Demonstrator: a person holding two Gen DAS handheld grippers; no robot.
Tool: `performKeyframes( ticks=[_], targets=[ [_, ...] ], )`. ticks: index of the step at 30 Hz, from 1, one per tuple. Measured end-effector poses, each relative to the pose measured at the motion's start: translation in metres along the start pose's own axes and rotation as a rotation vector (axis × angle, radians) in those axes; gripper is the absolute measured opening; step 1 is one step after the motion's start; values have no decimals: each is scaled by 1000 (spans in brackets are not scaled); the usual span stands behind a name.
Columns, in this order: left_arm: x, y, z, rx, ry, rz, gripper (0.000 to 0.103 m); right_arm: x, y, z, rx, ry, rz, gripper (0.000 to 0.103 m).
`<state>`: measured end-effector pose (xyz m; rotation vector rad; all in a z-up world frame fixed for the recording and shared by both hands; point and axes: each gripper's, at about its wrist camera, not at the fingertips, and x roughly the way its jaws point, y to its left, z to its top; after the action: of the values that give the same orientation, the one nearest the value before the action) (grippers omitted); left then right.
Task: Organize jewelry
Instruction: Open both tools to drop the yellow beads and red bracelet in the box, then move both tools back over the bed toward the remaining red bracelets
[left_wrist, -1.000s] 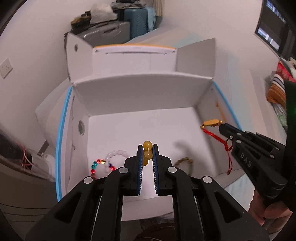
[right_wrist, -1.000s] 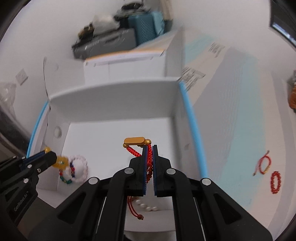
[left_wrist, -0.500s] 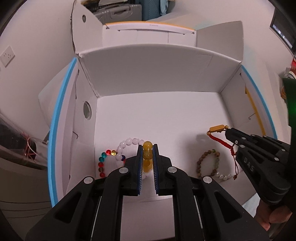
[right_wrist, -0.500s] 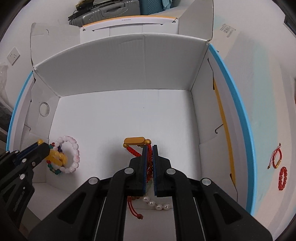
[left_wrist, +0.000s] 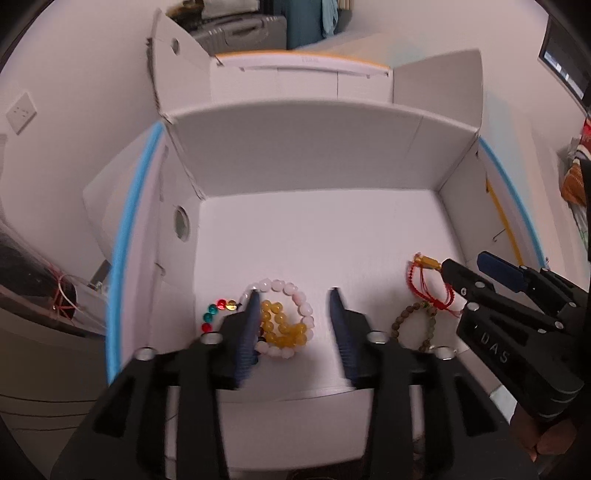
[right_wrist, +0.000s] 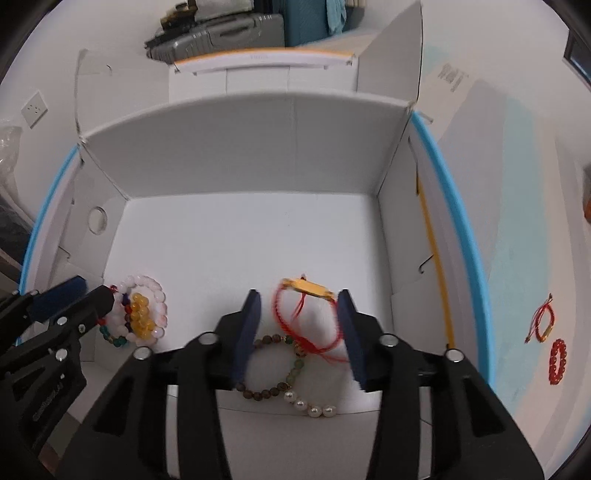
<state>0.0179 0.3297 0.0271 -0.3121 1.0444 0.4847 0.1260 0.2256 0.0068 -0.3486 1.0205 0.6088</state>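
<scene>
I hold both tools over the white cardboard box (right_wrist: 258, 155), jaws opening. The yellow bead bracelet (left_wrist: 281, 325) lies between the left tool (left_wrist: 293, 295) fingers; the red cord bracelet (right_wrist: 308, 317) lies between the right tool (right_wrist: 299, 295) fingers. Two red bracelets (right_wrist: 550, 339) wait on the table, far right.

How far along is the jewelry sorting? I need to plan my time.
Done: several bracelets lie in the white box. In hand: both jaws are opening, dropping the yellow bead bracelet and red cord bracelet. Left: two red bracelets outside.
</scene>
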Motion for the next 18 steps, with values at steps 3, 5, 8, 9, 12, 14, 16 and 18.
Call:
performKeyframes(
  ticks=[3,5,8,9,12,14,16,18],
  targets=[
    [-11,-3,-3,9,-22,7,53,-10,0,1,-8,-29,-8,56],
    [-16,-4,-3,7,-31,6,58,-15,-1,4,-9,-42,-17,63],
    [-27,-4,-5,11,-59,26,66,-26,-6,4,3,-75,-28,69],
    [-29,-5,-5,8,-66,31,66,-30,-8,4,4,-84,-32,69],
    [-37,-4,-4,5,-81,33,73,-40,-14,4,12,-112,-46,76],
    [-42,-8,-5,8,-91,30,74,-44,-19,5,22,-123,-51,78],
    [-48,-11,-6,14,-100,27,79,-50,-23,3,30,-133,-57,81],
    [-53,-14,-6,10,-123,28,87,-57,-29,2,35,-148,-63,82]
  ],
)
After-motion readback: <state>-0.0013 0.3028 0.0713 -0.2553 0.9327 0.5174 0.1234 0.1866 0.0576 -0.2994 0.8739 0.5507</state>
